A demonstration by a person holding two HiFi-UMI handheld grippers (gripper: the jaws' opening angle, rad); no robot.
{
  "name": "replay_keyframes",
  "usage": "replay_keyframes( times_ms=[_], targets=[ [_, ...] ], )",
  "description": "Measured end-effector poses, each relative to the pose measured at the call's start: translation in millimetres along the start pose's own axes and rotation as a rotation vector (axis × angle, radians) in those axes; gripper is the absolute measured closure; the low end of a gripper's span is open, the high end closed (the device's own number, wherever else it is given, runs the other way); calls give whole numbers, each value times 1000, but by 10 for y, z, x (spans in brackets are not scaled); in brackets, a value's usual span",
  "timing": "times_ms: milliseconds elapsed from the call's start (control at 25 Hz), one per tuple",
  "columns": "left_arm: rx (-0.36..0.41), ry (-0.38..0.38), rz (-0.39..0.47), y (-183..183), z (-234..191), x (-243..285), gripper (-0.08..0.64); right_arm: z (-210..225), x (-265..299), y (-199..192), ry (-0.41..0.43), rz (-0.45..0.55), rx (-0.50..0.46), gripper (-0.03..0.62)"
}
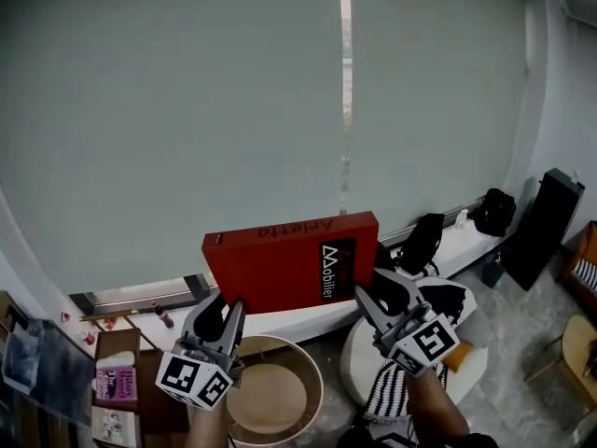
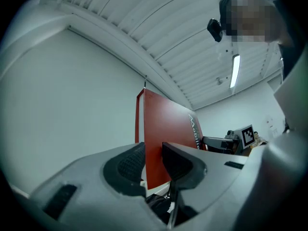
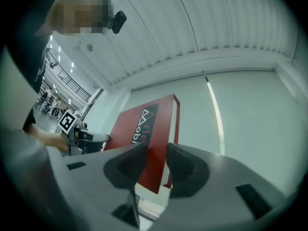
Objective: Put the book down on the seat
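L gripper (image 1: 229, 304) & R gripper (image 1: 371, 287) are both squeezing the red book (image 1: 289, 259), holding it up by the window (image 1: 187, 110), so best be lowering it slow & flat onto the round seat (image 1: 270, 395) below.

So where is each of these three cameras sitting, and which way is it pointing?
Head view: on the person's head, looking down at the red book, clamped by the left gripper and right gripper; a forearm shows.
Left gripper view: on that gripper, looking up along its jaws past the book to the ceiling; the person's head shows.
Right gripper view: the same from the right; the person's hand shows.
Shared: both gripper views show the book and the opposite gripper.
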State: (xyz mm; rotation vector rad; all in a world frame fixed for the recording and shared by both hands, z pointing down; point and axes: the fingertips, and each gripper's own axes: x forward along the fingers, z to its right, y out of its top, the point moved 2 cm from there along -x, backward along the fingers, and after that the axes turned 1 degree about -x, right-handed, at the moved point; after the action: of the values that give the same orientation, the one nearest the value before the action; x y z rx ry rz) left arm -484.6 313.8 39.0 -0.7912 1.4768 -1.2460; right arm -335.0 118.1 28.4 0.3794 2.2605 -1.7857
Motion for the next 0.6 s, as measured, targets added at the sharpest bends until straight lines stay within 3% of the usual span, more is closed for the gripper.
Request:
replay_keyframes(
  times_ms=[160,360,600],
  targets=[
    [-40,-86,4,-50,-94,111,449,-75,-9,94,-73,-17,-18,459],
    [-29,-187,16,-28,1140,683,449,690,-1148,391,-173,-27,-56,459],
    [-78,-289,25,-158,994,853,449,599,-1109,399,-263,-49,-95,460]
  ],
)
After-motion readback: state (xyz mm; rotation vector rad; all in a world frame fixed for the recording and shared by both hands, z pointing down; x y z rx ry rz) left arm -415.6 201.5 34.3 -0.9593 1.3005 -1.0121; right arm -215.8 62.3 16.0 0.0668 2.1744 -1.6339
